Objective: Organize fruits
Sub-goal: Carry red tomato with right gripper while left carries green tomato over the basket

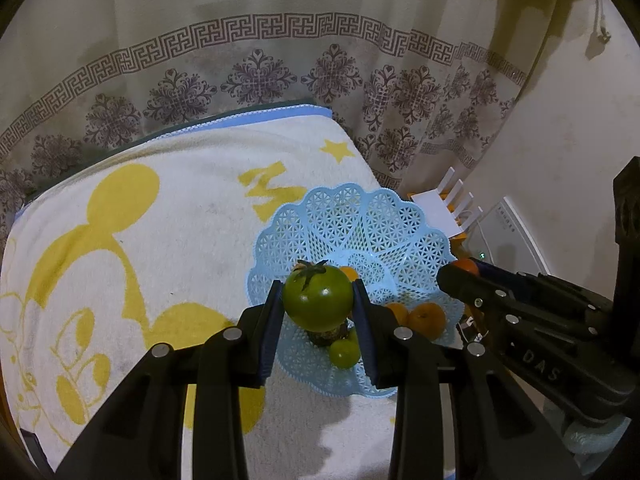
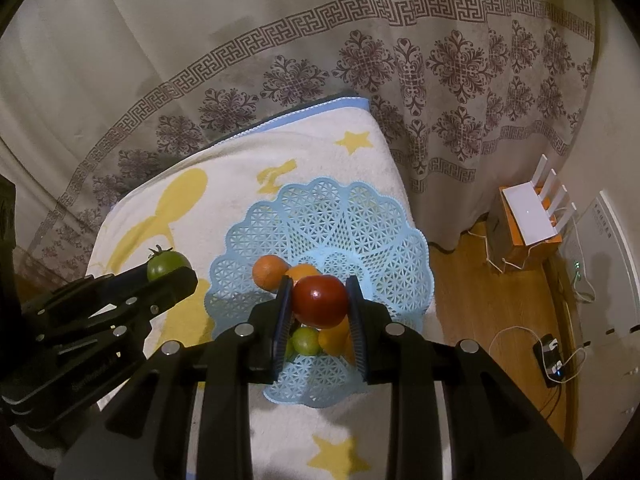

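Observation:
My left gripper [image 1: 318,300] is shut on a green tomato [image 1: 318,298] and holds it above the near left side of the blue lattice basket [image 1: 360,220]. My right gripper [image 2: 320,300] is shut on a red tomato [image 2: 319,300] and holds it above the same basket [image 2: 340,216]. In the basket lie oranges [image 1: 428,318] [image 2: 270,272] and a small green fruit [image 1: 344,352] [image 2: 306,341]. The left gripper with the green tomato [image 2: 166,264] shows at the left of the right wrist view. The right gripper's body [image 1: 520,312] shows at the right of the left wrist view.
The basket stands on a white towel with yellow cartoon prints [image 1: 160,240] over a raised surface. A patterned curtain [image 1: 280,60] hangs behind. To the right, on the wooden floor [image 2: 472,304], are a white router on an orange box [image 2: 528,220], cables and a charger [image 2: 552,356].

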Tool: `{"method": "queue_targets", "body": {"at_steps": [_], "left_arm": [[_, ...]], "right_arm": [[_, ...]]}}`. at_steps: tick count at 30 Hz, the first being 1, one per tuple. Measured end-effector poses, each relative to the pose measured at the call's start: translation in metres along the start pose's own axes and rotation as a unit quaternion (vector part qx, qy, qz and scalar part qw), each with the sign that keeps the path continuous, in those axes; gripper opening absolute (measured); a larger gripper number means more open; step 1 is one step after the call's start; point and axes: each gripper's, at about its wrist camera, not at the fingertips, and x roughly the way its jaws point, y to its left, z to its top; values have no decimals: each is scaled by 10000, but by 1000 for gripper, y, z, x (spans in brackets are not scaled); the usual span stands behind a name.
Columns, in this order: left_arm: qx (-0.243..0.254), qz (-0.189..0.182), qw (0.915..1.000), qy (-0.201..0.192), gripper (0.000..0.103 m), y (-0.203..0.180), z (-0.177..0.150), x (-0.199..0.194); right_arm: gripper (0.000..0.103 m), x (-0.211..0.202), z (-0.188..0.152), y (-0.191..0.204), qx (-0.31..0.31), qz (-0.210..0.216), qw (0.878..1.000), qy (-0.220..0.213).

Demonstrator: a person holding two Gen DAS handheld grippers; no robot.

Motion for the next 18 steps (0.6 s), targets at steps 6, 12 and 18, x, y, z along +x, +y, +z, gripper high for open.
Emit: {"method": "queue_targets", "body": {"at_steps": [6, 12, 18], "left_arm": [[3, 14, 10000, 29, 34, 1, 1, 4], [-9, 12, 10000, 59, 34, 2, 3, 8], [-31, 17, 9999, 113, 34, 3, 5, 15]], "right_arm": [[27, 5, 0, -1, 13, -12, 10000, 36], [27, 10, 2, -2, 22, -12, 10000, 67], [27, 16, 4, -3, 32, -26, 9999, 106]]}}
